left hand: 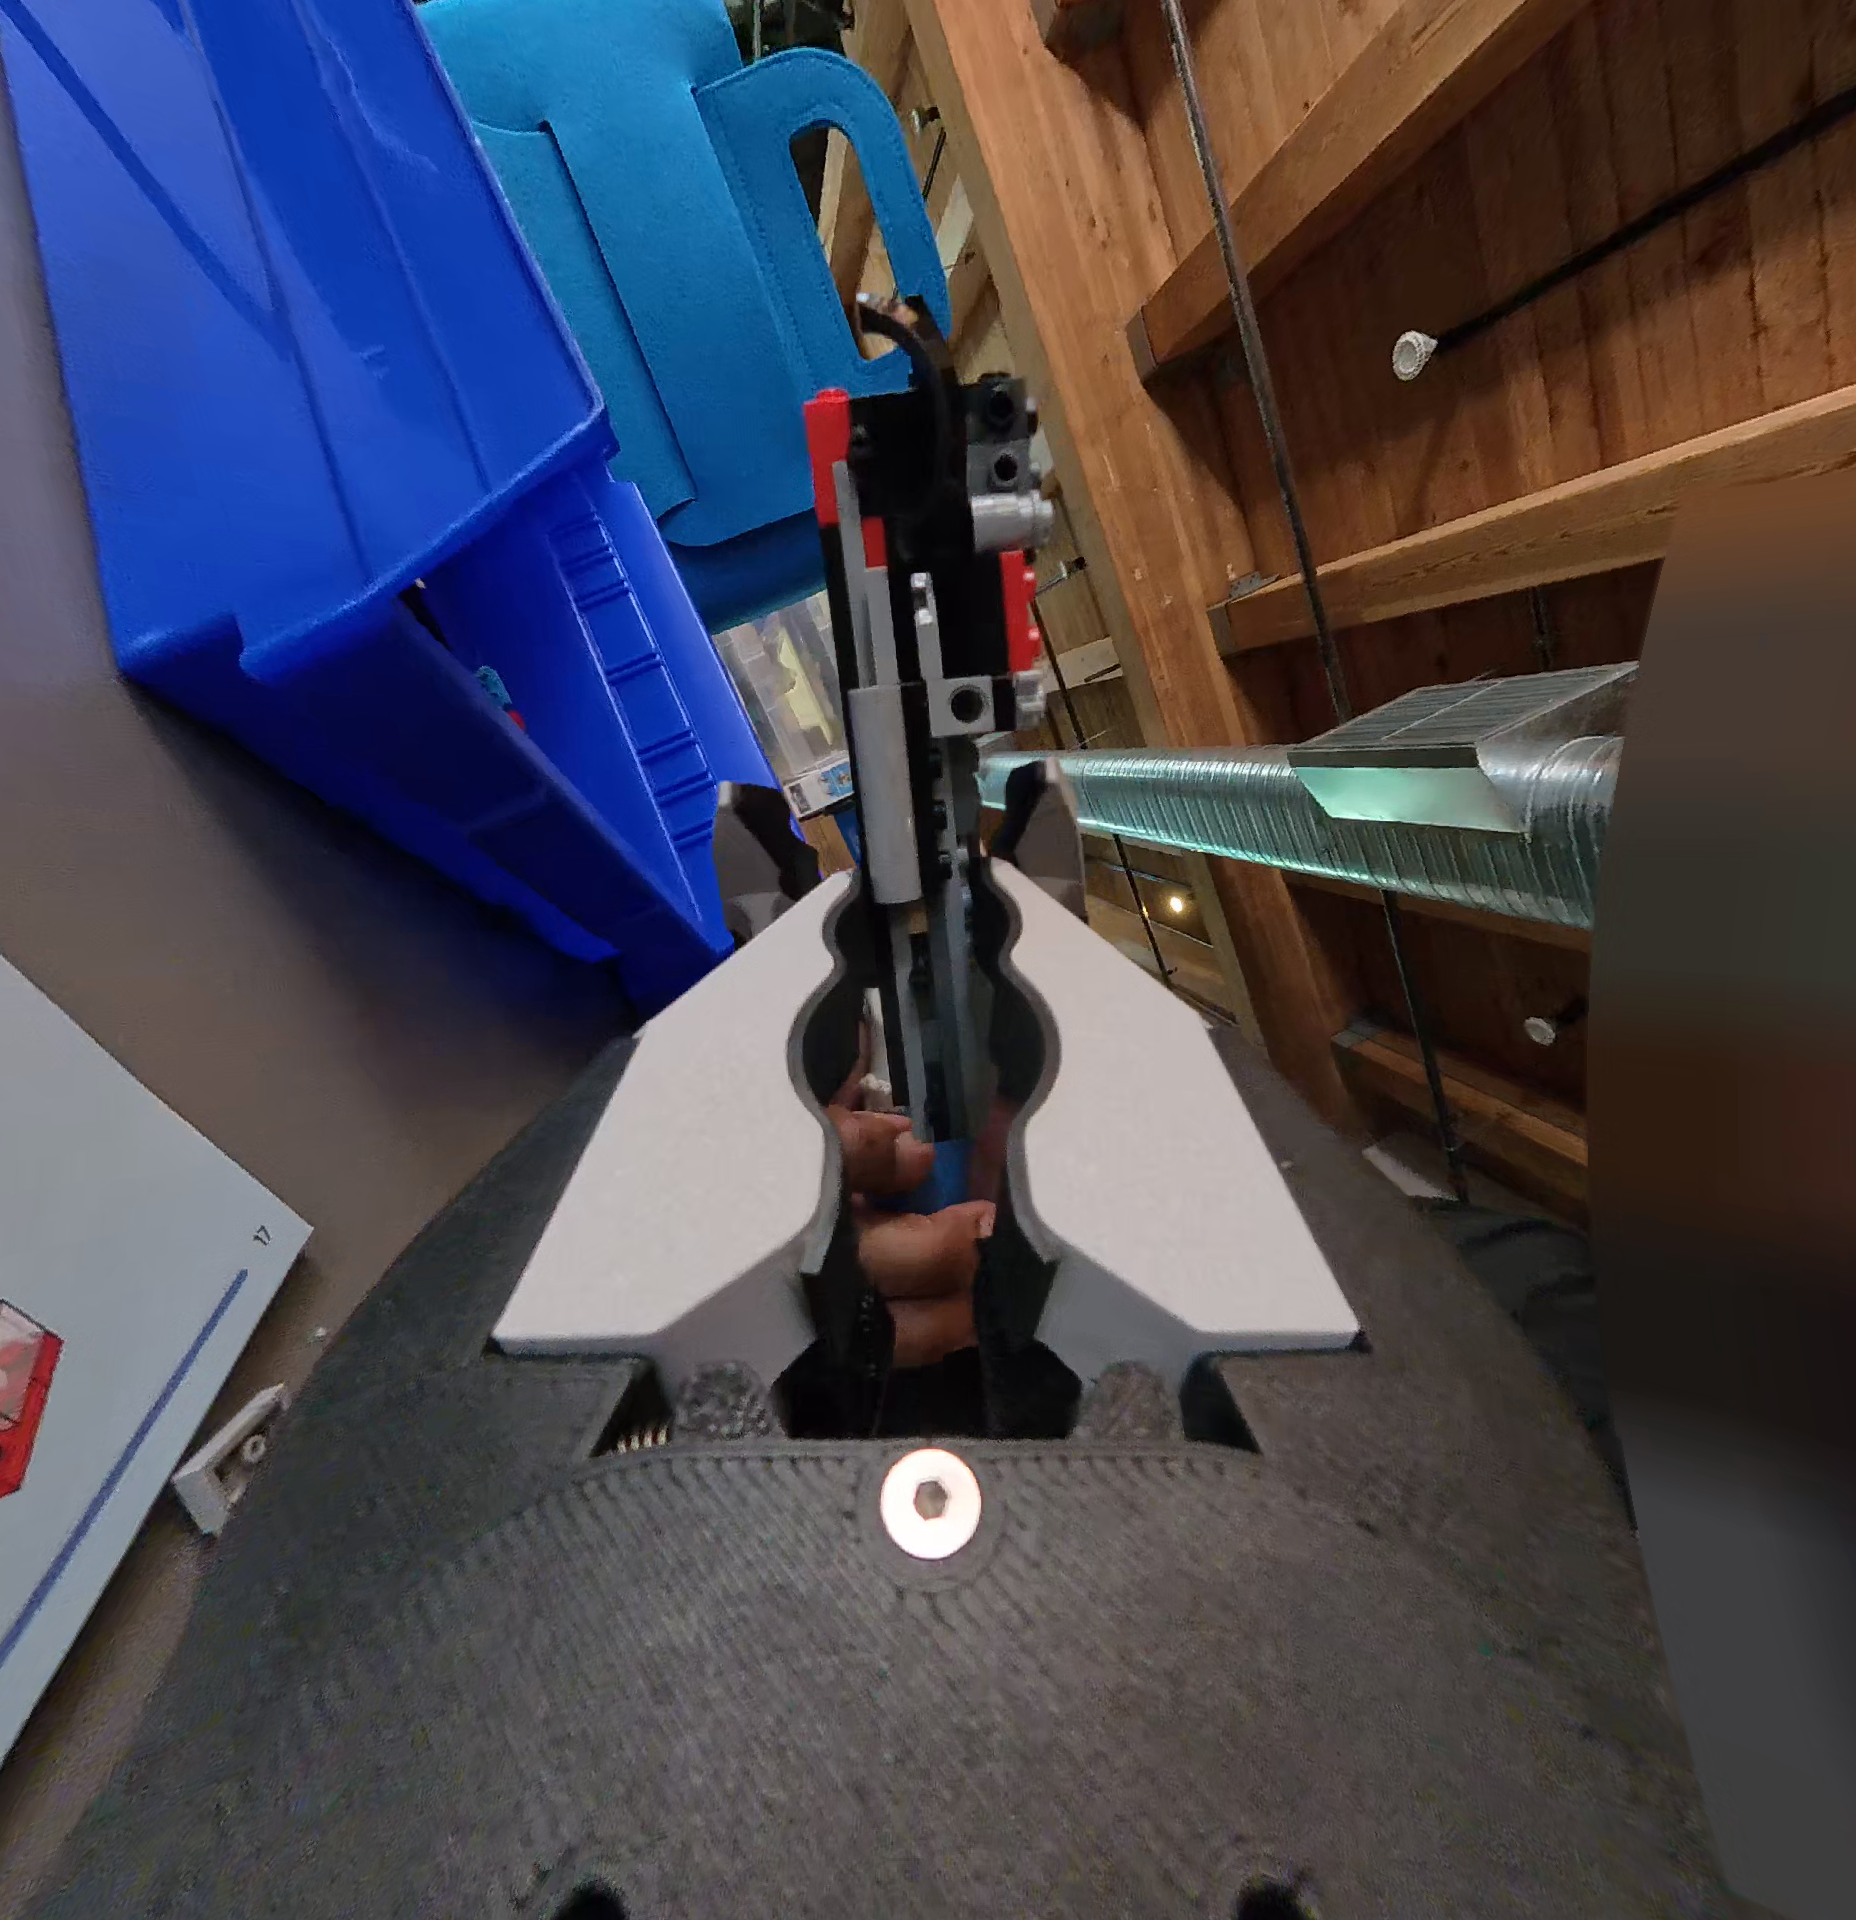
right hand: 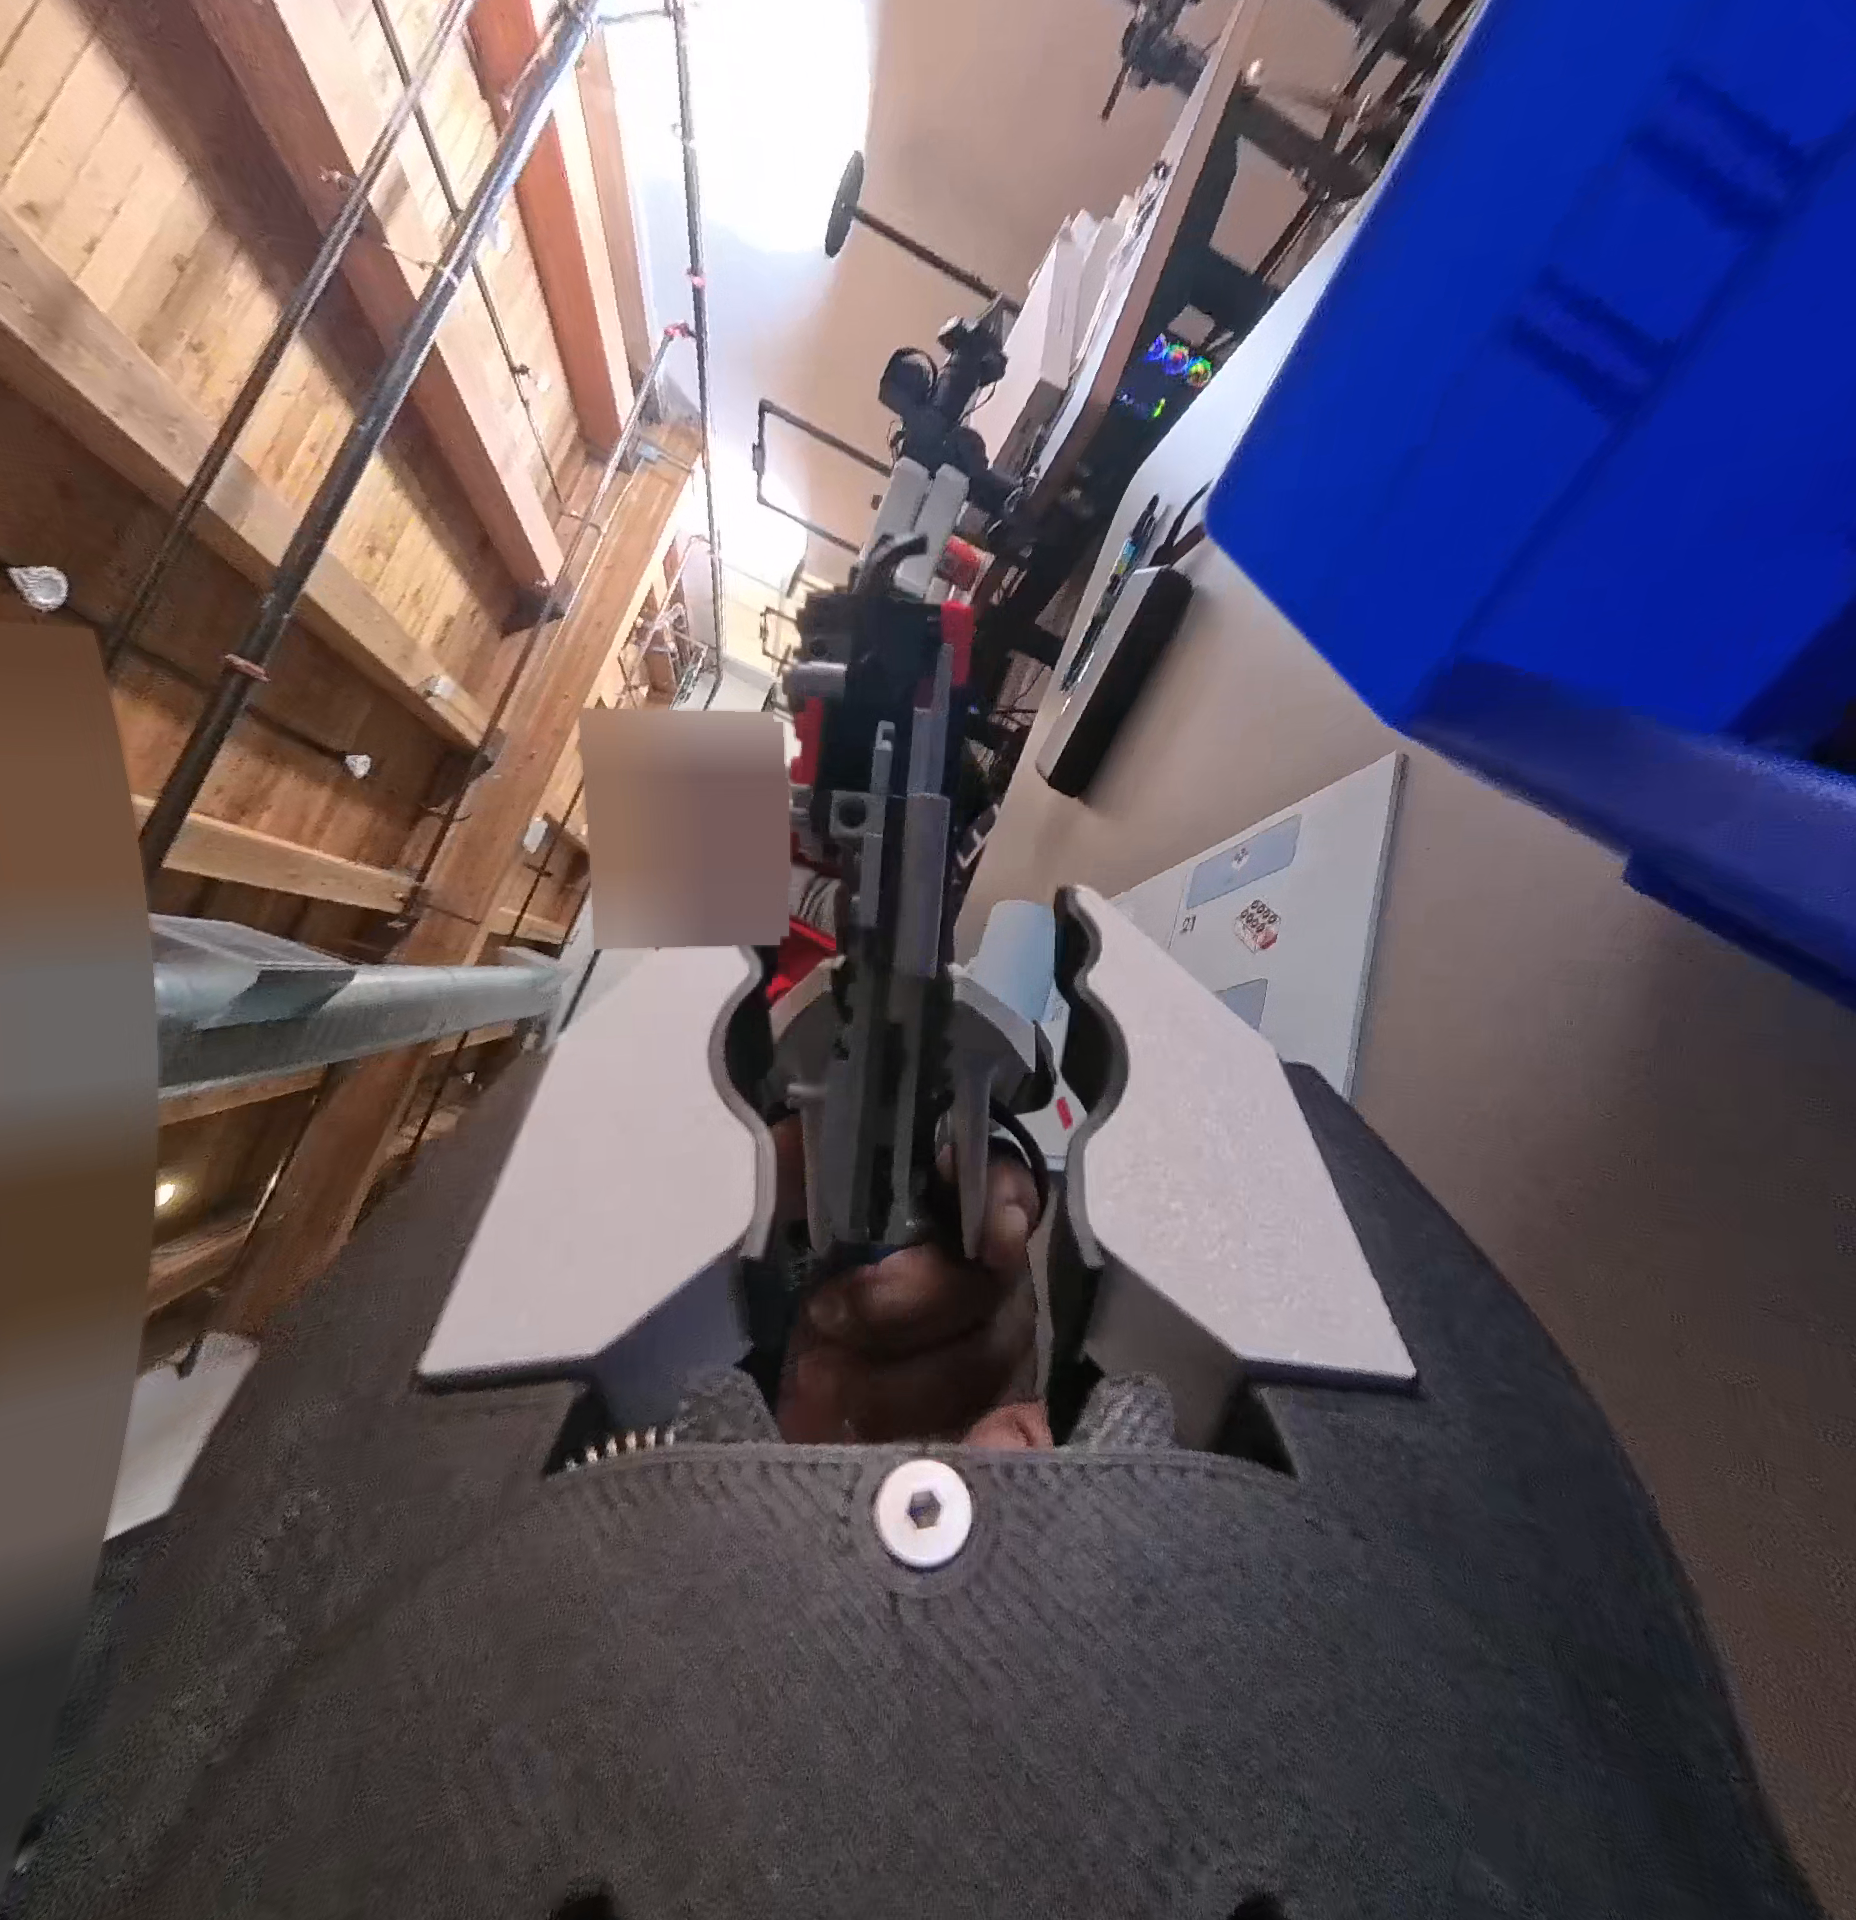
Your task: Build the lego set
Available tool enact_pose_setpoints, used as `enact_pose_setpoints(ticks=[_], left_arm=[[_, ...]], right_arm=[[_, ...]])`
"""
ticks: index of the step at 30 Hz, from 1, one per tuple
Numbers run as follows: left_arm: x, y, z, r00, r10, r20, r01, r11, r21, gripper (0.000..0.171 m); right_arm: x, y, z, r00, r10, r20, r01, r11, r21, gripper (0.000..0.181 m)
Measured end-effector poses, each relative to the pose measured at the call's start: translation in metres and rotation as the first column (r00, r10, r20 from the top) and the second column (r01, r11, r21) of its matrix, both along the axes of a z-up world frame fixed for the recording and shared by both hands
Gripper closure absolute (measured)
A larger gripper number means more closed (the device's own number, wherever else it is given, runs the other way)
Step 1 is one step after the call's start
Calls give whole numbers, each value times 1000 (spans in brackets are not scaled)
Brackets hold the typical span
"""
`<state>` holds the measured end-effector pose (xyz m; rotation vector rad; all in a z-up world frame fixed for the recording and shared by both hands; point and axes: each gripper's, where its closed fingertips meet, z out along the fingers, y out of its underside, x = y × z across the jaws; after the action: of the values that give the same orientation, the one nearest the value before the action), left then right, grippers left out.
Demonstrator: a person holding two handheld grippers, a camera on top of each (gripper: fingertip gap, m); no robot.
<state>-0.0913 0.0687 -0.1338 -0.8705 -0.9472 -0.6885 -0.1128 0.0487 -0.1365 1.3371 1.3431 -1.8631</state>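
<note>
The left gripper (left hand: 919, 904) is closed on the lego model (left hand: 924, 623). Its two grey fingers (left hand: 695, 1122) clamp the lower end of the model, which stands out past the tips, held up off the table. The model is a long, narrow assembly of black, grey and red pieces with a black hose at its far end. A hand (left hand: 903, 1236) is visible behind the fingers, beneath the model's lower end.

The right gripper (right hand: 908, 935) has its jaws wide apart. Its fingers (right hand: 1215, 1143) sit on either side of the same lego model (right hand: 893, 883) without touching it. The left gripper (right hand: 981, 1049) appears between them, clamped on the model, with the hand (right hand: 903, 1309) below it.

A dark blue bin (left hand: 311, 416) stands on the grey table (left hand: 82, 831) at the left of the left wrist view. Its contents cannot be determined; only a trace of small coloured parts shows at a lower bin opening. A light blue felt bag (left hand: 695, 260) with a cut-out handle stands behind it. The blue bin (right hand: 1630, 364) also fills the upper right of the right wrist view, interior not visible.

An open instruction booklet (left hand: 93, 1299) lies on the table, with a small grey piece (left hand: 223, 1455) just beside its edge. The booklet (right hand: 1288, 894) also shows in the right wrist view. A ribbed metal duct (left hand: 1319, 821) and wooden beams (left hand: 1423, 312) lie behind.
</note>
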Motion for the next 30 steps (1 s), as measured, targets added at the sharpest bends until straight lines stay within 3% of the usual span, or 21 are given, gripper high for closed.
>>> enact_pose_setpoints(ticks=[4, 7, 12, 20, 23, 25, 30], left_arm=[[-1, 2, -6, 1000, -13, 19, 14, 999, -43, 153], [0, 4, -13, 999, -27, 32, 30, 995, -96, 152], [-4, 1, -19, 999, -38, 36, 42, 988, -146, 151], [-15, -23, -13, 996, -19, -83, -7, 952, -305, 126], [-15, -30, -18, 981, -52, -188, -42, 883, -467, 118], [-10, -31, -28, 961, -123, -247, -49, 804, -592, 116], [14, -35, -73, 887, -391, -247, -18, 505, -863, 118]], right_arm=[[-2, -4, -7, 999, 40, 19, -40, 999, -1, 140], [-3, -4, -8, 998, 59, 26, -58, 998, -40, 159], [-8, -6, -13, 995, 60, 76, -49, 990, -133, 161], [-9, 4, -5, 999, 33, 37, -25, 979, -203, 160], [-2, 7, 2, 999, 43, -13, -45, 976, -211, 160], [1, 8, 7, 997, 48, -58, -59, 974, -217, 160], [1, 13, 5, 988, 32, -150, -58, 983, -174, 160]])
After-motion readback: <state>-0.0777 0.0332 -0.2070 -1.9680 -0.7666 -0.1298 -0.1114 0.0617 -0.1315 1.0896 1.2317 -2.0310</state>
